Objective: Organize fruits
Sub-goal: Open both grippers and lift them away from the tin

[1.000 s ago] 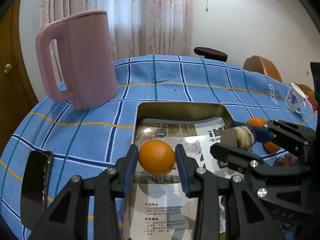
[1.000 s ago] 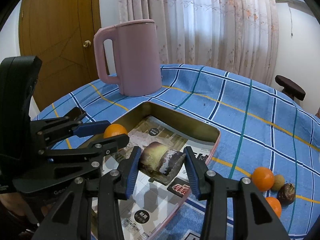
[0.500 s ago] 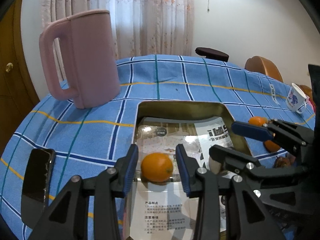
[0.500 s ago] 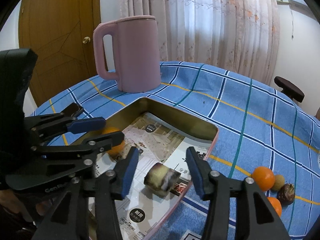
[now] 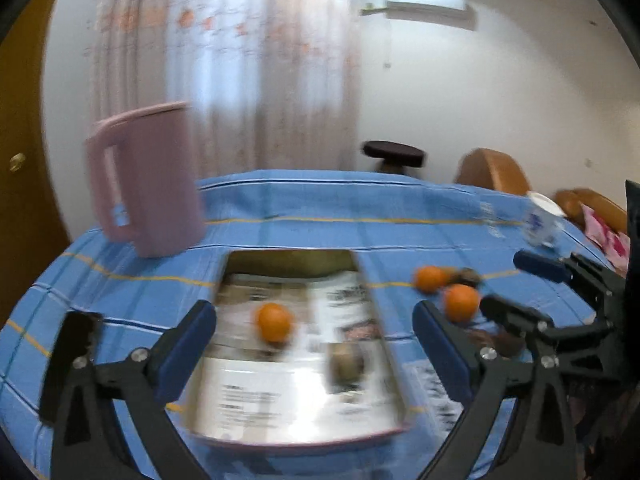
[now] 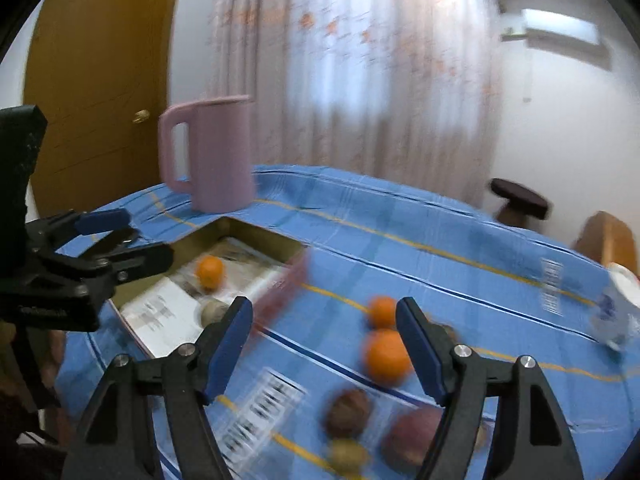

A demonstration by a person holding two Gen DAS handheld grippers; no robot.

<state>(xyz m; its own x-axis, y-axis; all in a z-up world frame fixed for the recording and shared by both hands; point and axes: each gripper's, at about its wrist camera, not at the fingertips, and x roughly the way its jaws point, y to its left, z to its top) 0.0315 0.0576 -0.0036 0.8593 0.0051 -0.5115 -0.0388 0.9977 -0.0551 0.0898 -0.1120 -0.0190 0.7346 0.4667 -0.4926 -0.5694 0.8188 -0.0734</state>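
Observation:
A paper-lined metal tray (image 5: 394, 364) (image 6: 256, 236) lies on the blue checked tablecloth. In it lie an orange (image 5: 274, 323) (image 6: 210, 272) and a brownish cut fruit piece (image 5: 346, 364) (image 6: 214, 312). My left gripper (image 5: 314, 350) is open and empty, raised over the tray's near end. My right gripper (image 6: 324, 344) is open and empty above the cloth right of the tray, with two oranges (image 6: 386, 356) (image 6: 382, 312) just beyond it. Brown and reddish fruits (image 6: 348, 414) (image 6: 416, 436) lie below it. Both views are blurred.
A pink jug (image 5: 148, 184) (image 6: 212, 156) stands behind the tray. A black phone (image 5: 68, 352) lies at the left. A white cup (image 5: 542, 220) (image 6: 618, 308) stands at the far right. A dark stool (image 6: 520, 200) and wooden chair (image 5: 492, 172) stand beyond the table.
Both grippers have opened wide, let go of the orange and the fruit piece in the tray, and pulled back and up. The right one has swung right over the loose fruits.

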